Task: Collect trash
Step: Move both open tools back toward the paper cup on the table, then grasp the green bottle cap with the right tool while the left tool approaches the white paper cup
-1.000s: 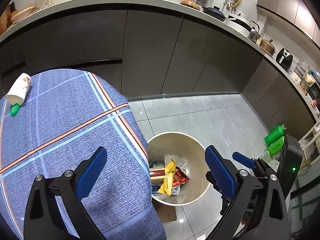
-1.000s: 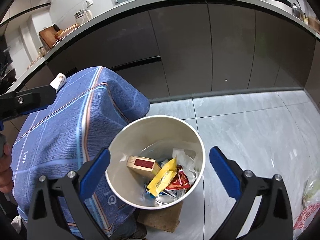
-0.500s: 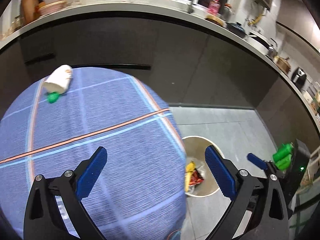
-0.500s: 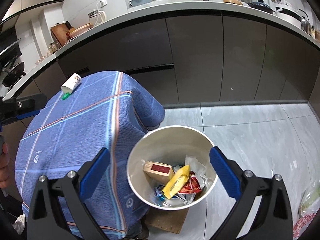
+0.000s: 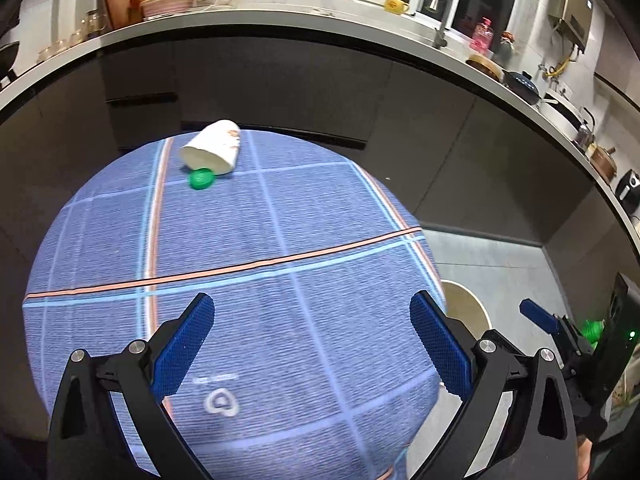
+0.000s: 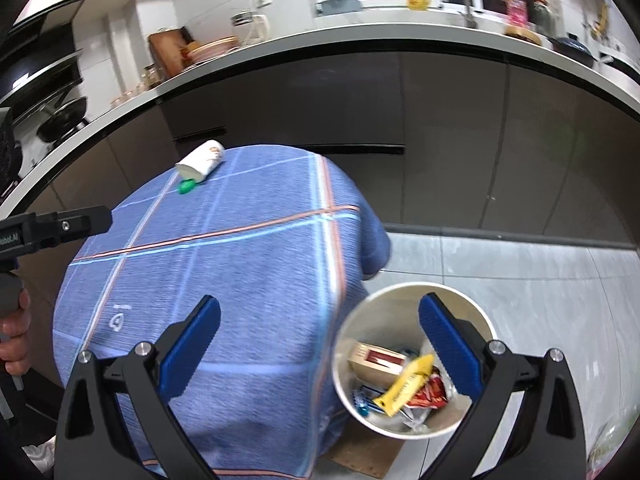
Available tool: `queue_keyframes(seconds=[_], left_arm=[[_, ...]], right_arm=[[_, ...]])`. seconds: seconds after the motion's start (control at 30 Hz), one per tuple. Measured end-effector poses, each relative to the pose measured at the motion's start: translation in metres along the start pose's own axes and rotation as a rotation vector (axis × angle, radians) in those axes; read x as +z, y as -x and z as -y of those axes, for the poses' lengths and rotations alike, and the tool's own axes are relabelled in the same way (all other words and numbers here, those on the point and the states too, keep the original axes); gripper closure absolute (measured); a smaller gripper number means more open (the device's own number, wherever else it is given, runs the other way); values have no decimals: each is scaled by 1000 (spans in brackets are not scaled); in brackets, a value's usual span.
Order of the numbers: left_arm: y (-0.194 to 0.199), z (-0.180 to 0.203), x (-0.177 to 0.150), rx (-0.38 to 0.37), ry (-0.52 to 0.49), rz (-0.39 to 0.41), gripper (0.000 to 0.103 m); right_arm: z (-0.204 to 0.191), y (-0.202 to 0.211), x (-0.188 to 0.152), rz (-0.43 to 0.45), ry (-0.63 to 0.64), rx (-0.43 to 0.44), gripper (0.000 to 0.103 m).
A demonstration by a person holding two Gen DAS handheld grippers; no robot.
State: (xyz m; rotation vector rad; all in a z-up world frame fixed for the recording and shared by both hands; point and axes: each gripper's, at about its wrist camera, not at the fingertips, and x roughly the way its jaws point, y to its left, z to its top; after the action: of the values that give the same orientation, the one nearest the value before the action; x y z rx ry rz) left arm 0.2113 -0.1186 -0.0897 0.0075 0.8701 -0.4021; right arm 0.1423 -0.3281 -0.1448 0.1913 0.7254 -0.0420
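A white paper cup (image 5: 212,151) lies on its side at the far edge of the blue plaid tablecloth (image 5: 248,300), with a green bottle cap (image 5: 201,179) touching its rim. Both show in the right wrist view too, the cup (image 6: 200,159) and the cap (image 6: 186,187). My left gripper (image 5: 312,344) is open and empty above the near part of the table. My right gripper (image 6: 320,340) is open and empty, over the table's right edge. The cream trash bin (image 6: 400,296) stands on the floor to the right, holding wrappers and a small carton (image 6: 376,362).
Dark kitchen cabinets (image 5: 280,80) with a cluttered white counter (image 5: 256,16) curve behind the table. Grey tiled floor (image 6: 520,280) lies right of the bin. The bin's rim (image 5: 468,300) peeks past the table in the left view. Green bottles (image 5: 592,328) stand at far right.
Both grippers have swung left, away from the bin and over the table. The cup and cap now sit nearer the middle of the left view. Both grippers stay open.
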Motion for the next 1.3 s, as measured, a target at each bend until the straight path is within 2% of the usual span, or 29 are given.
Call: queue_keyframes(seconds=[0.27, 0.47, 0.5, 0.67, 0.77, 1.07, 1.3], left_arm=[[9, -48, 4, 52, 27, 14, 9], [17, -108, 13, 124, 95, 37, 9], [18, -116, 14, 129, 104, 39, 9], [18, -151, 23, 144, 130, 47, 9], [13, -162, 29, 148, 122, 45, 9], [-12, -180, 48, 157, 71, 22, 9], [-27, -190, 56, 170, 55, 25, 9]], right_arm=[[-60, -21, 26, -13, 82, 93, 3], [-114, -48, 52, -28, 174, 160, 5], [-121, -54, 55, -33, 183, 169, 7], [-154, -97, 75, -98, 202, 202, 34], [-171, -122, 84, -144, 223, 212, 45], [-204, -189, 112, -223, 293, 233, 59], [-223, -234, 131, -268, 338, 222, 61]])
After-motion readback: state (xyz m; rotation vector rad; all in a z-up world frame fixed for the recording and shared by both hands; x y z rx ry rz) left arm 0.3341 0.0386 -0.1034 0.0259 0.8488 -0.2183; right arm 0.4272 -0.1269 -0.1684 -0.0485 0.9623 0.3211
